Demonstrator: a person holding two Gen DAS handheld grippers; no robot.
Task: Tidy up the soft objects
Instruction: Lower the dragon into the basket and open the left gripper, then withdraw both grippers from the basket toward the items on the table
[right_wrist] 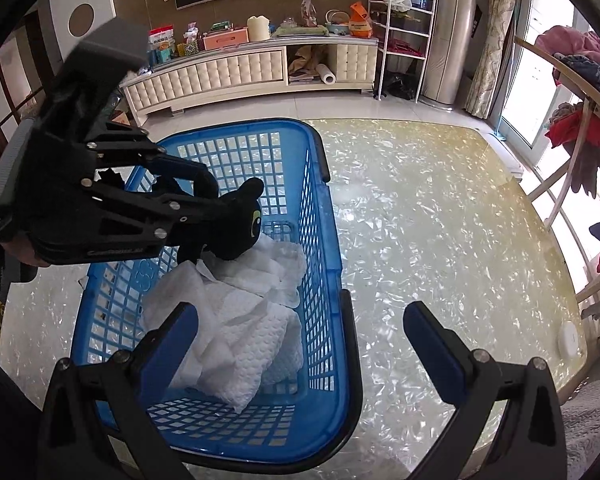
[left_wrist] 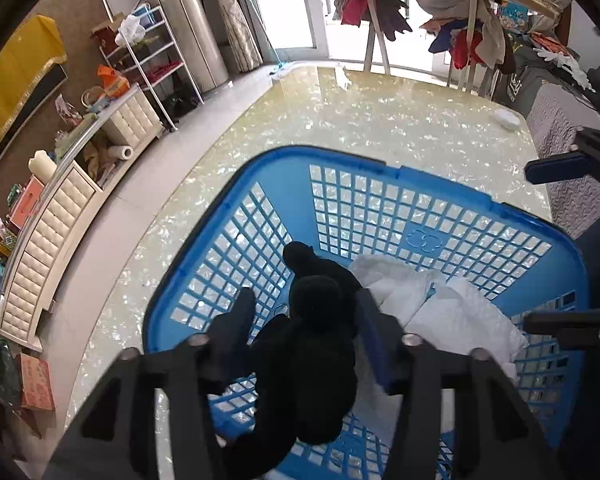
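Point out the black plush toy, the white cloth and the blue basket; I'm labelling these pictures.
black plush toy (right_wrist: 242, 226), right wrist view, on its head beside the eye.
white cloth (right_wrist: 244, 336), right wrist view, on the quilted fold.
blue basket (right_wrist: 332, 216), right wrist view, on its right rim.

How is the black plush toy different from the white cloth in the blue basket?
The toy is black and rounded, with a yellow-green eye; the cloth is white, flat and crumpled. The toy sits between the left gripper's fingers above the basket; the cloth lies loose on the basket's bottom. Both are soft things, and both are within the basket's walls.
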